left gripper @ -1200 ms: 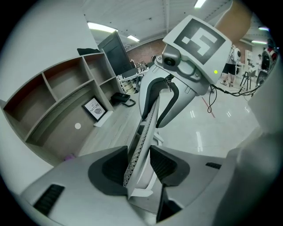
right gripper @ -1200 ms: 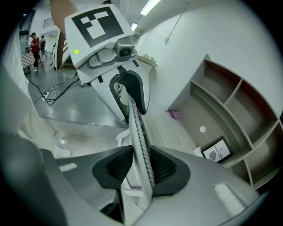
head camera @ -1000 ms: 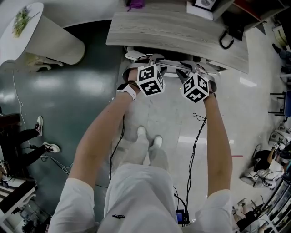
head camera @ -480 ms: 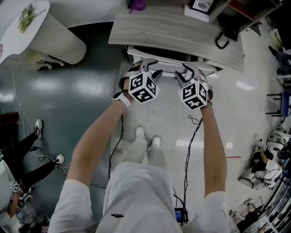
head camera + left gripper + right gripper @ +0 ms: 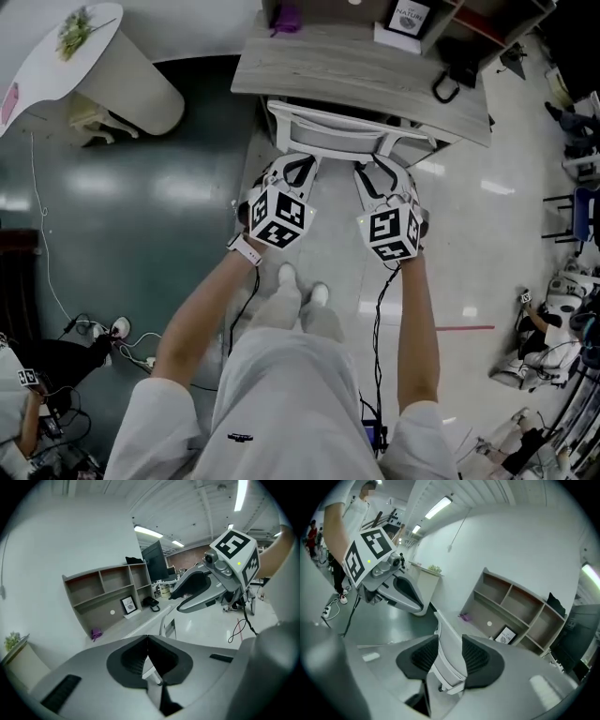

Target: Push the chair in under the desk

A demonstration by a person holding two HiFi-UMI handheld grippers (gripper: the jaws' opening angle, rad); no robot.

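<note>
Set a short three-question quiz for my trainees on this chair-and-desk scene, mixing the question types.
1. True or false: the white chair stands with its backrest at the edge of the desk.
2. Which lies on the desk? A purple object; B banana; C teapot.
3. Are the jaws of the left gripper apart or together?
Key: 1 true; 2 A; 3 together, just closed, nothing between them.

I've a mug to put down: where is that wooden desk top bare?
The light wood-grain desk top is bare across its middle and front edge, between the small purple object at the back left and the white framed card at the back right. The right end is crowded by a black looped item. The white chair back borders the front edge.
</note>
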